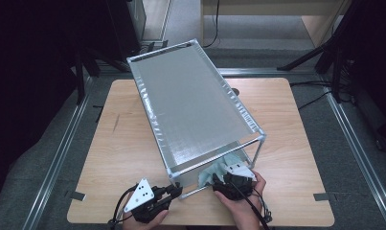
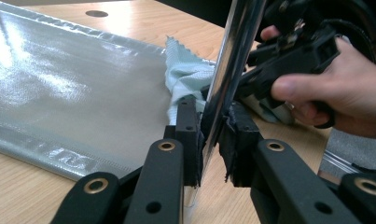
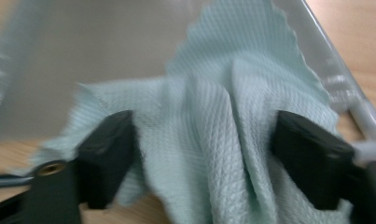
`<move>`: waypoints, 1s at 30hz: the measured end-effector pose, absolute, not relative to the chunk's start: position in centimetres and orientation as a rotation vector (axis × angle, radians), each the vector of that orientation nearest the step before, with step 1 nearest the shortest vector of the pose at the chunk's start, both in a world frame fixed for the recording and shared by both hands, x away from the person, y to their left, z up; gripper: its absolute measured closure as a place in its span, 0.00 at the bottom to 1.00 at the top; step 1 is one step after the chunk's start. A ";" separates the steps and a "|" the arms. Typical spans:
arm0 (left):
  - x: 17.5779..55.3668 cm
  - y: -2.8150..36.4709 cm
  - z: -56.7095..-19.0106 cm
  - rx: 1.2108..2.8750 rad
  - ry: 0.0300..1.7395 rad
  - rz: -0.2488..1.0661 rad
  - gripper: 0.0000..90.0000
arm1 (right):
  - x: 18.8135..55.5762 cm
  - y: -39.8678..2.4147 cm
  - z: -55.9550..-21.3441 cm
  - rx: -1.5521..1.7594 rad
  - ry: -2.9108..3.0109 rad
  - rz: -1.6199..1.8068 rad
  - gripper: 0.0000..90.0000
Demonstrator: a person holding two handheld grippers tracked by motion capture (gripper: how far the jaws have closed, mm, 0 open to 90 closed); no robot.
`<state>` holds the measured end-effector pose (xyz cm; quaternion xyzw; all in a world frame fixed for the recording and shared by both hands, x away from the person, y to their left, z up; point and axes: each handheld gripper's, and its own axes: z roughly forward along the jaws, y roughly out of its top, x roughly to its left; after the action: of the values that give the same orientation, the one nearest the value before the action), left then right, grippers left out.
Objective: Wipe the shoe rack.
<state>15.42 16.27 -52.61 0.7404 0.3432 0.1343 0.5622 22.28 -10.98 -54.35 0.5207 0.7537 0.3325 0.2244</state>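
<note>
- A rack (image 1: pixel 195 103) with a metal frame and 2 silver shelves stands at an angle on the wooden table (image 1: pixel 119 143). Its near end is close to the person's edge of the table.
- The left gripper (image 1: pixel 174 192) is at the near left corner of the rack. In the left gripper view, its 2 jaws are clamped on a shiny upright post (image 2: pixel 232 60) of the frame, 1 pad on each side of it.
- The person's left hand holds this gripper low over the table, and the grey plate on top of it faces up.
- A pale green cloth (image 3: pixel 223 135) lies bunched at the near end of the lower shelf (image 2: pixel 78 88), partly on the shelf and partly over its edge toward the person.
- In the high view, the cloth (image 1: pixel 218 168) is just under the near end of the upper shelf, in front of the right gripper (image 1: pixel 218 184).
- The right gripper's jaws stand apart, 1 on each side of the cloth. A fold of the cloth rises between them. The pads are near the cloth, but I do not see them press on it.
- In the left gripper view, the right hand (image 2: pixel 325 84) with its gripper is just behind the post, very close to the cloth (image 2: pixel 188 74).
- The right gripper view is a little blurred.
</note>
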 end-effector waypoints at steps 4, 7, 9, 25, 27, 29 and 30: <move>15.5 16.3 -52.6 1.748 0.802 0.316 0.88 | 22.4 -12.3 -54.3 1.401 2.060 0.909 0.75; 15.4 16.3 -52.6 1.749 0.802 0.318 0.88 | 22.7 -13.4 -54.2 1.392 2.050 0.903 0.86; 15.4 16.3 -52.6 1.750 0.801 0.324 0.88 | 23.0 -14.1 -53.9 1.366 2.017 0.865 0.90; 15.4 16.1 -52.7 1.748 0.799 0.331 0.89 | 22.3 -11.0 -55.0 1.228 2.164 0.939 0.90; 15.3 16.1 -52.6 1.751 0.796 0.332 0.89 | 21.6 -9.5 -55.1 1.186 2.210 0.965 0.90; 15.2 16.0 -52.7 1.753 0.793 0.328 0.89 | 21.0 -8.3 -55.2 1.162 2.256 1.011 0.90; 15.2 15.9 -52.7 1.751 0.791 0.325 0.89 | 20.7 -7.8 -55.3 1.170 2.280 1.049 0.90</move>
<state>15.22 15.89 -52.67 0.7433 0.3359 0.1378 0.5619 20.72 -7.84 -55.28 0.4152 0.8092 0.3723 0.1851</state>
